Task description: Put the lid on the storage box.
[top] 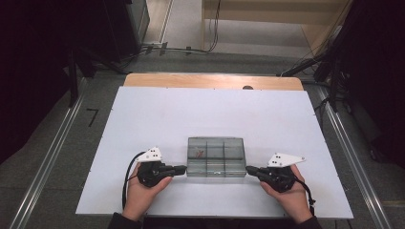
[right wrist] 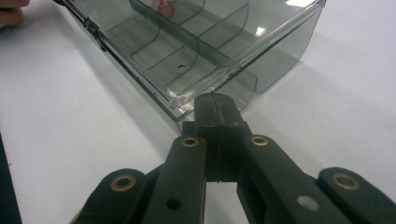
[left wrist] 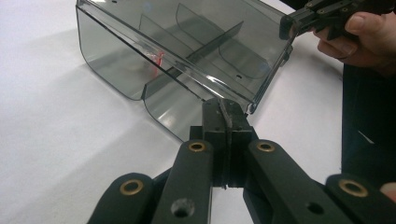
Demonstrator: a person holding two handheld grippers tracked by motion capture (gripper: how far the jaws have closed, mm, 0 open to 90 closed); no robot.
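Between the closed left gripper and right gripper, seemingly touching both, lies the box.

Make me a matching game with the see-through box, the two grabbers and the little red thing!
Things:
1. compartment box
2. left gripper
3. right gripper
4. small red item

Places or states:
A. inside a far-left compartment
B. jaws closed at the box's right near corner
C. smoky clear plastic, middle of the white table
D. jaws closed at the box's left near corner

Pairs: 1-C, 2-D, 3-B, 4-A
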